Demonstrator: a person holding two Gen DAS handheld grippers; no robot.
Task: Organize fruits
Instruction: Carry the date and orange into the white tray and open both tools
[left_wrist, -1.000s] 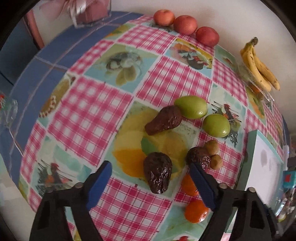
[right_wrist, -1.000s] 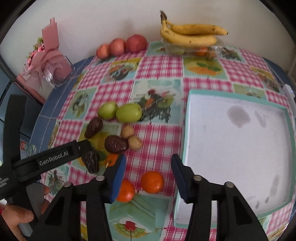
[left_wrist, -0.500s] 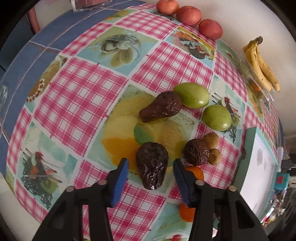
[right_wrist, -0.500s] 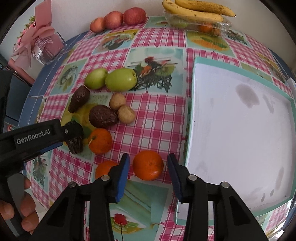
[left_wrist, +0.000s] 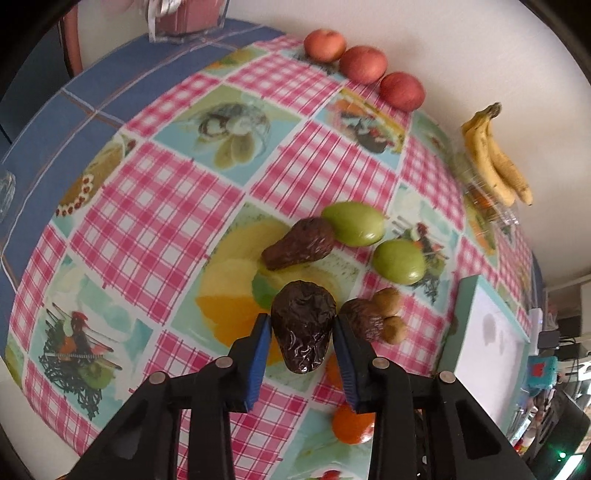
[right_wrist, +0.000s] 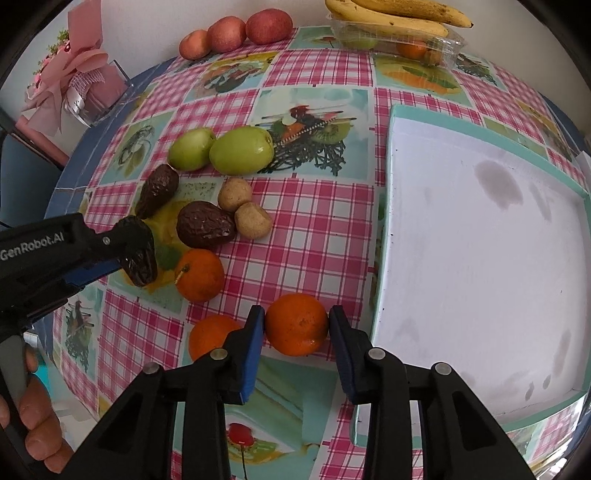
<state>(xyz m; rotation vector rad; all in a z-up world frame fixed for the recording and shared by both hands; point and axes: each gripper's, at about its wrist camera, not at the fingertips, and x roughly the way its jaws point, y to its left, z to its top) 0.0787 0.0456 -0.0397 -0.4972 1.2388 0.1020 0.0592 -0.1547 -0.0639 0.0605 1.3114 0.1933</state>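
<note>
My left gripper (left_wrist: 301, 325) is shut on a dark wrinkled avocado (left_wrist: 303, 326), its blue pads against both sides; it also shows in the right wrist view (right_wrist: 138, 254). My right gripper (right_wrist: 296, 319) is shut on an orange (right_wrist: 297, 325) on the checked tablecloth. Two more dark avocados (right_wrist: 205, 225) (right_wrist: 157, 190), two green fruits (right_wrist: 242, 149) (right_wrist: 191, 148), two small brown fruits (right_wrist: 253, 219) and two other oranges (right_wrist: 199, 275) (right_wrist: 212, 334) lie nearby. A white tray with a teal rim (right_wrist: 384, 206) sits to the right.
Three red apples (right_wrist: 231, 33) line the far edge by the wall. Bananas (right_wrist: 395, 14) rest on a clear plastic box (right_wrist: 406, 44) at the back. A pink wrapped gift in a clear box (right_wrist: 79, 88) stands at the far left.
Both grippers moved forward and closed: the left one onto the nearest dark avocado, the right one onto the orange beside the tray.
</note>
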